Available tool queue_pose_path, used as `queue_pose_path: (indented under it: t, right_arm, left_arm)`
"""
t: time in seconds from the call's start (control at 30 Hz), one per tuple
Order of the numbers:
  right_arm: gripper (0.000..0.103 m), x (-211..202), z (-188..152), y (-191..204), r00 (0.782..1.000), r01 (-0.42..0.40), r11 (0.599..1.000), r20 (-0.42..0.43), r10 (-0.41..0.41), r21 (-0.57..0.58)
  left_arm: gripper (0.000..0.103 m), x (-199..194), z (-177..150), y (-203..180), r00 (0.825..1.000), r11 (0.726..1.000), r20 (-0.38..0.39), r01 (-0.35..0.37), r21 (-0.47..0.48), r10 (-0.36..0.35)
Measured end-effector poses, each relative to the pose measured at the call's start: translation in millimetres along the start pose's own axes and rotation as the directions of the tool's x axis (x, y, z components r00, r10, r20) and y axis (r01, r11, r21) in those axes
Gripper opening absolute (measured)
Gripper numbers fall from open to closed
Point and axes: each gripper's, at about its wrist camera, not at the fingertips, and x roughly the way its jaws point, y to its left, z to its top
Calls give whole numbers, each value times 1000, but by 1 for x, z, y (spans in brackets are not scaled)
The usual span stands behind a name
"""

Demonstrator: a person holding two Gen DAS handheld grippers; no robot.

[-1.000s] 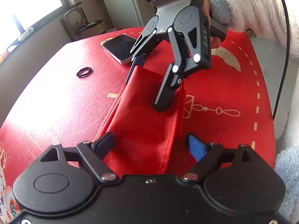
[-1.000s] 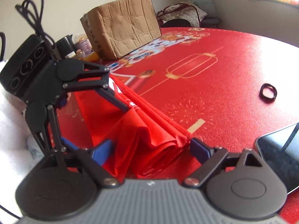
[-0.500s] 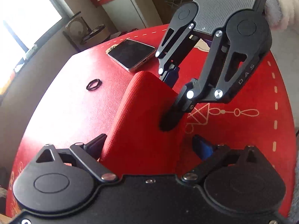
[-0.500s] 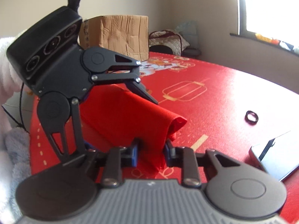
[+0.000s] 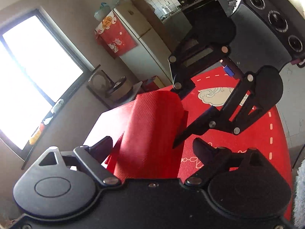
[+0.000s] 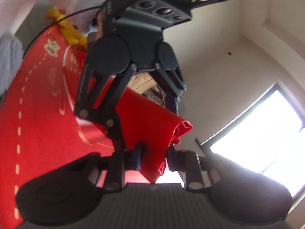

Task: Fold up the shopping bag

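Narrowly closed on cloth, right gripper (image 6: 154, 157): clamps a thin pinch of the red shopping bag (image 6: 148, 122) between its two fingers. Spread wide, left gripper (image 5: 152, 145): straddles the same bag, one finger on each side, close to the cloth's long edges. Cannot tell whether they touch it.

Shows as finely ribbed red fabric, folded into a narrow strip of several layers. Curves over in a rounded fold at the top in the left wrist view. Ends in a loose corner with pale seam lines in the right wrist view. Sits raised between the two grippers above the red tablecloth (image 5: 247, 143). Lower end hidden behind the left gripper's body.

Leaves bare tablecloth open beside the bag, out to a dashed pale border that follows the table's curved rim. Blurs a good deal in the right wrist view. Beyond the rim: a fluffy sleeve (image 5: 299, 190) just beside the left gripper, a fridge (image 5: 137, 43) and a bright window (image 5: 38, 76) well apart from the table.

Count: one bag, two grippers, two fingers on each, one tablecloth, one fridge.
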Motion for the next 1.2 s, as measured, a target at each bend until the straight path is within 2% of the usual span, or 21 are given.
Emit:
queue_pose_path:
  t: [0.03,0.1,0.2,0.27,0.3,0.33,0.4,0.47,0.6,0.67,0.73,0.77,0.83,0.9,0.97,1.07,1.13,1.2]
  right_arm:
    - [22,-2,0,4,1000,2,1000,0,-2,-26]
    - [21,-5,0,11,1000,5,997,1,-5,-79]
    - [20,-13,6,17,1000,9,986,14,-7,-164]
    - [20,-19,9,20,999,31,973,31,-24,-229]
    - [19,-22,11,20,999,40,968,39,-31,-247]
    - [18,-24,12,20,998,47,966,45,-36,-254]
    - [18,-26,19,18,998,56,961,56,-42,-271]
    - [18,-26,25,18,997,58,956,57,-44,-289]
    - [18,-27,29,16,997,57,959,57,-43,-279]
    - [20,-26,30,15,998,46,968,47,-36,-246]
    - [25,-26,31,14,999,35,977,37,-28,-212]
    - [31,-26,32,14,999,30,980,32,-24,-195]
    - [34,-27,32,12,1000,17,987,25,-13,-159]
    - [41,-34,29,3,999,-25,998,23,26,-65]
    - [52,-40,23,-13,997,-80,994,15,79,76]
    - [58,-43,12,-34,989,-146,952,16,147,269]
    - [61,-41,-2,-51,978,-203,874,49,202,442]
    - [62,-38,-15,-58,969,-241,799,95,226,551]
  left_arm:
    - [63,0,-1,-1,1000,1000,-11,6,-7,-6]
    - [62,0,-6,-3,999,1000,-37,16,-27,-17]
    - [63,-5,-5,-12,999,999,-37,-1,39,2]
    - [63,-8,-2,-12,1000,999,-29,-3,43,4]
    - [60,-9,-1,-10,1000,999,-26,9,32,-9]
    - [51,-11,0,-9,1000,1000,-22,22,21,-22]
    - [46,-12,0,-16,1000,998,-19,10,60,-9]
    - [44,-13,-6,-27,998,988,17,-56,146,54]
    - [42,-12,-11,-28,996,990,46,-81,113,76]
    - [42,-9,-16,-36,991,983,61,-125,135,118]
    - [39,-7,-20,-43,987,981,68,-152,117,145]
    - [39,-6,-23,-46,986,982,75,-155,106,148]
    - [38,-7,-27,-53,984,981,91,-164,101,155]
    - [37,-11,-33,-62,981,980,108,-171,96,161]
    - [37,-12,-36,-68,980,978,114,-174,112,161]
    - [37,-15,-41,-72,978,979,136,-172,108,157]
    - [37,-17,-41,-71,979,984,149,-157,86,143]
    - [37,-22,-45,-69,981,989,155,-129,69,118]
